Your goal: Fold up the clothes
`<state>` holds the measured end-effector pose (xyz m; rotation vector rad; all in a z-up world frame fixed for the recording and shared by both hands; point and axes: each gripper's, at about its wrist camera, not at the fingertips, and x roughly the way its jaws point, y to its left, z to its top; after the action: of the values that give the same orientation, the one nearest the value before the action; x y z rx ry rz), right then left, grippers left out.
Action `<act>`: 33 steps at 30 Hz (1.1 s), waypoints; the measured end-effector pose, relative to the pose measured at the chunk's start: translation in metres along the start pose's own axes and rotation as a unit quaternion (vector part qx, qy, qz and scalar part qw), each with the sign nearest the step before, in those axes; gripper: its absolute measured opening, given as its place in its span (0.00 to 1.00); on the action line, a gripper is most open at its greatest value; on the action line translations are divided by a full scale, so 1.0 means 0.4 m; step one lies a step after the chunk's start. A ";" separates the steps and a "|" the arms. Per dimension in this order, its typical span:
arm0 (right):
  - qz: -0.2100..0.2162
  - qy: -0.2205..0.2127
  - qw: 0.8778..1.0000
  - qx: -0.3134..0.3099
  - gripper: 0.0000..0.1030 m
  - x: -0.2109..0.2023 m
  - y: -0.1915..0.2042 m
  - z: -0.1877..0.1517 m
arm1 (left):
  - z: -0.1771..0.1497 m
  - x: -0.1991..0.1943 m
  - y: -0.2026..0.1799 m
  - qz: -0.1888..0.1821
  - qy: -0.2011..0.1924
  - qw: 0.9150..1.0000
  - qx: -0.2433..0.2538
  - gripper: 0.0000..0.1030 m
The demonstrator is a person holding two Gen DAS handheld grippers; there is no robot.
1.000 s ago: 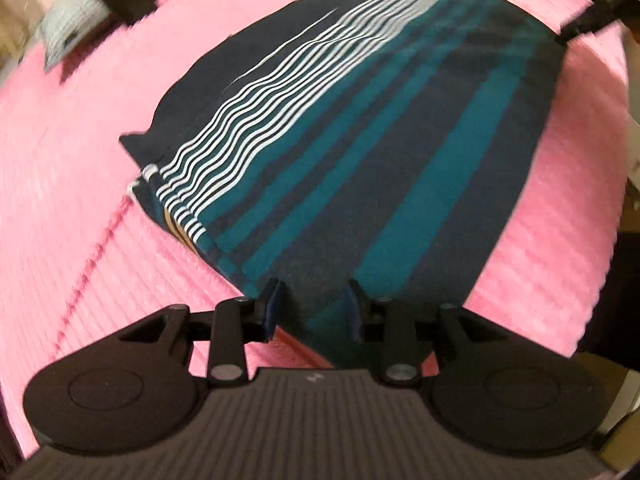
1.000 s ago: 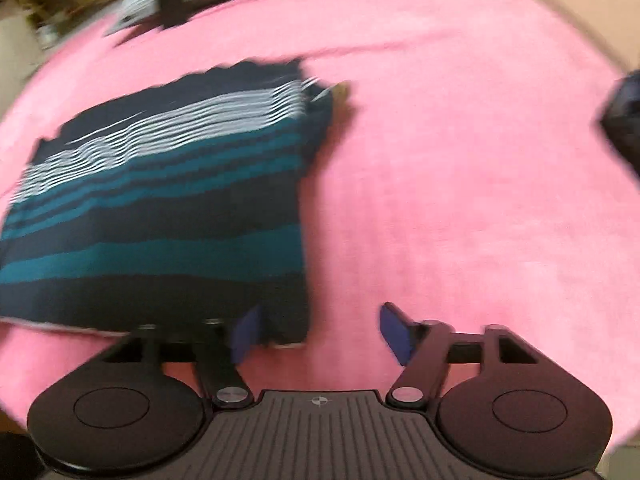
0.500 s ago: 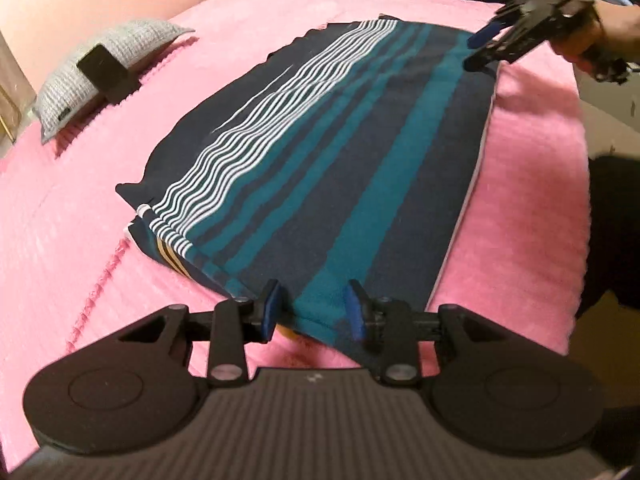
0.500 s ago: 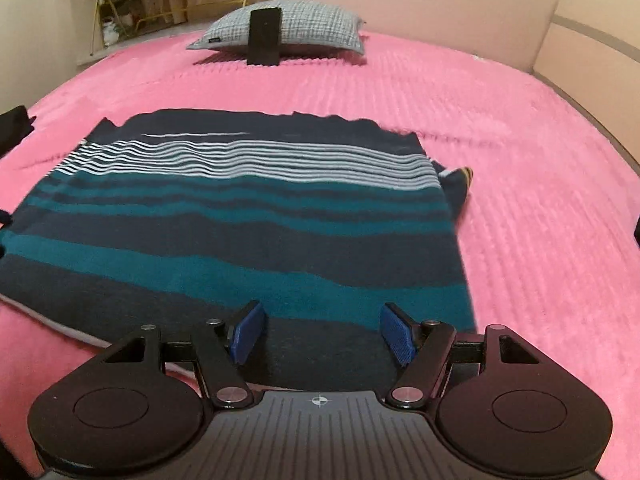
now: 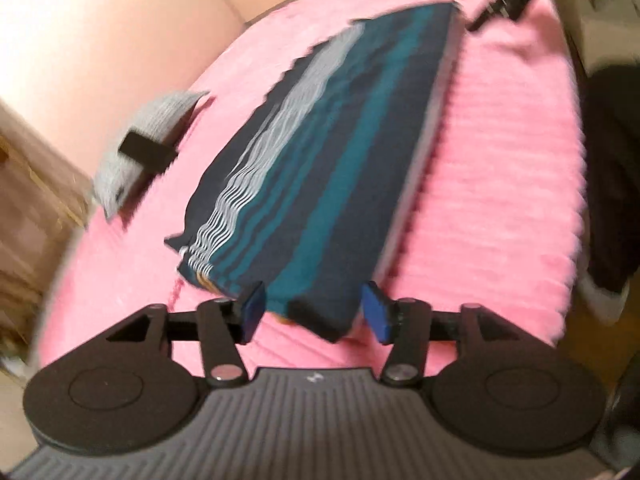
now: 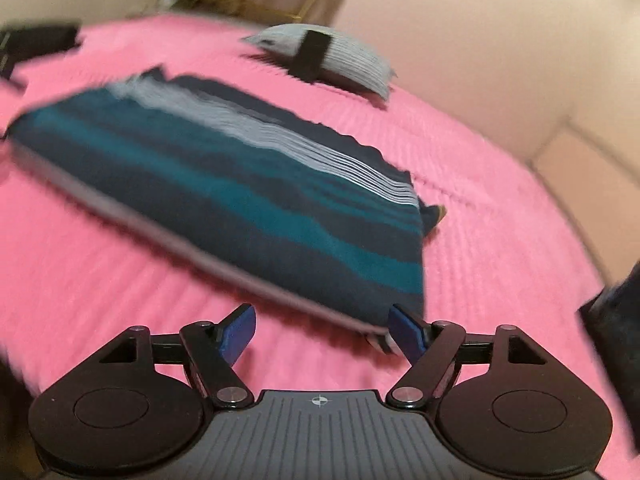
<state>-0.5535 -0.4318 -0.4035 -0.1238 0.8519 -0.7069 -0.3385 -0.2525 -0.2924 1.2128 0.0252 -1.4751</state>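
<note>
a striped shirt [image 5: 320, 168], folded flat, lies on the pink bedspread [image 5: 500, 184], with one short end at each of your grippers. your left gripper [image 5: 314, 312] has just been opening: its blue pads stand apart on either side of the shirt's near corner without pressing it, so the corner sits loose between them. your right gripper [image 6: 320, 334] has also just been opening and stands wide, with the other near corner just beside its right pad and nothing clamped.

both views are blurred, so the exact lie of the hem is hard to read.

the likely trouble from here is the grip. close the left jaws as they stand and you may pinch only the top layer, leaving the layers beneath on the bed so the fold opens as you lift. on the right, the corner sits at the edge of the gap rather than in its middle; closing now could miss it or catch a thin sliver that slips free. uneven grips at the two ends would drag the shirt askew and wrinkle the stripes. the plush bedspread could also bunch into the jaws if you dip low. a grey pillow [image 6: 332, 60] lies well beyond the shirt, out of the way.
</note>
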 end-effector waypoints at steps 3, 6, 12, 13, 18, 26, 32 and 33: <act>-0.006 0.004 0.997 -0.081 0.74 0.001 0.018 -0.023 | 0.024 0.020 -0.074 0.032 0.017 0.997 0.062 0.49; -0.018 0.008 0.985 -0.171 0.74 0.028 0.034 -0.037 | 0.044 0.071 -0.116 0.061 0.034 0.993 0.097 0.50; -0.035 0.014 0.957 -0.287 0.74 0.119 0.019 -0.030 | 0.047 0.165 -0.112 0.085 0.070 0.985 0.130 0.47; -0.036 0.013 0.952 -0.305 0.74 0.135 0.017 -0.029 | 0.046 0.174 -0.104 0.086 0.072 0.985 0.131 0.46; -0.030 -0.002 0.932 -0.361 0.71 0.192 0.015 -0.039 | 0.045 0.195 -0.083 0.078 0.071 0.985 0.133 0.33; -0.021 0.019 0.945 -0.326 0.14 0.183 -0.002 0.013 | 0.053 0.148 -0.017 0.060 0.056 0.992 0.099 0.15; -0.027 0.014 0.942 -0.336 0.13 0.028 0.030 0.016 | 0.039 0.055 -0.016 0.063 0.038 0.993 0.094 0.13; -0.026 0.014 0.941 -0.338 0.13 0.003 0.042 0.002 | 0.033 0.032 -0.025 0.061 0.034 0.993 0.093 0.13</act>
<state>-0.5434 -0.4196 -0.4098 -0.7564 1.0964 -0.4391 -0.3519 -0.2662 -0.3006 1.3898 -0.1400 -1.3518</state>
